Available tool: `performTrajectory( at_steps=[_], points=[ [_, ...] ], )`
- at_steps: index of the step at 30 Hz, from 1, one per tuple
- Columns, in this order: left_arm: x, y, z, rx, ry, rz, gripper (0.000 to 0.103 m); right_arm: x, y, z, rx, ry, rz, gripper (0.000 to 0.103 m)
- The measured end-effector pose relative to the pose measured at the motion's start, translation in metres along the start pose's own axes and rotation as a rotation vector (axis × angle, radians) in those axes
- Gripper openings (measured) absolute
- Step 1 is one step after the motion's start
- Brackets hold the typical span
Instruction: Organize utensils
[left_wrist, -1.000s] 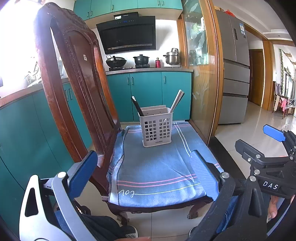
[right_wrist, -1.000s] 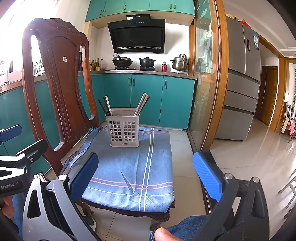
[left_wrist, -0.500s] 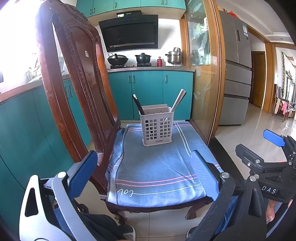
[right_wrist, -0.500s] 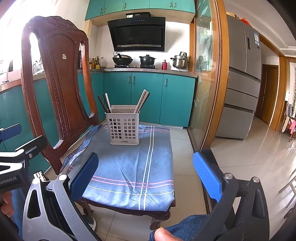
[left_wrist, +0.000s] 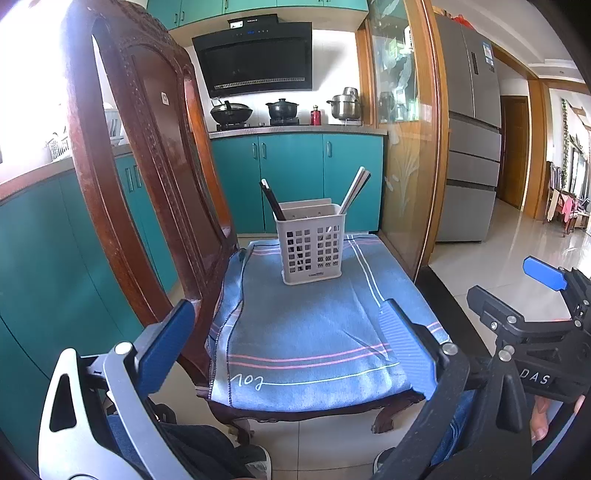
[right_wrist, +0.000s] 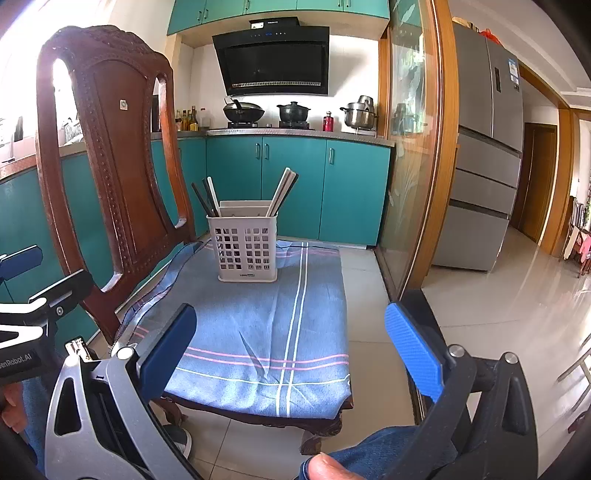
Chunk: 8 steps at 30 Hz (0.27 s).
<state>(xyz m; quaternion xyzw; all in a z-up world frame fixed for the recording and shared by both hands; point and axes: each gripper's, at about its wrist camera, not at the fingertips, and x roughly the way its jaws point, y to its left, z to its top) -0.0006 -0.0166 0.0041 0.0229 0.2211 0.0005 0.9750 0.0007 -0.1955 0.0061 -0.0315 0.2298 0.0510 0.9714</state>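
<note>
A white perforated utensil holder (left_wrist: 311, 245) stands on a blue striped cloth (left_wrist: 306, 332) on a wooden chair seat; it also shows in the right wrist view (right_wrist: 246, 248). Dark chopsticks (left_wrist: 271, 199) lean left in it and pale chopsticks (left_wrist: 353, 189) lean right. My left gripper (left_wrist: 291, 343) is open and empty, in front of the seat's near edge. My right gripper (right_wrist: 295, 343) is open and empty, at the seat's near right corner. Each gripper shows at the edge of the other's view.
The carved chair back (left_wrist: 147, 177) rises on the left. Teal cabinets (right_wrist: 295, 184) and a stove counter stand behind. A glass partition with wooden frame (right_wrist: 417, 166) and a fridge (right_wrist: 484, 147) are on the right, beside the tiled floor (right_wrist: 498, 295). The person's knees are below.
Both grippers have edged slightly nearer the chair and lifted a little. Both stay open and empty; the holder has not moved.
</note>
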Motion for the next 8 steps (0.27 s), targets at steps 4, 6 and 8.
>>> performTrajectory(
  at_steps=[4, 6, 8],
  points=[
    [0.009, -0.001, -0.001, -0.002, 0.024, -0.004, 0.099, 0.006, 0.0, -0.002, 0.003, 0.012, 0.003, 0.1],
    [0.015, -0.001, -0.002, 0.002, 0.037, -0.001, 0.099, 0.01, -0.001, -0.003, 0.004, 0.02, 0.004, 0.1],
    [0.021, -0.002, -0.003, -0.001, 0.048, -0.003, 0.099, 0.016, 0.0, -0.003, 0.003, 0.033, 0.007, 0.1]
  ],
)
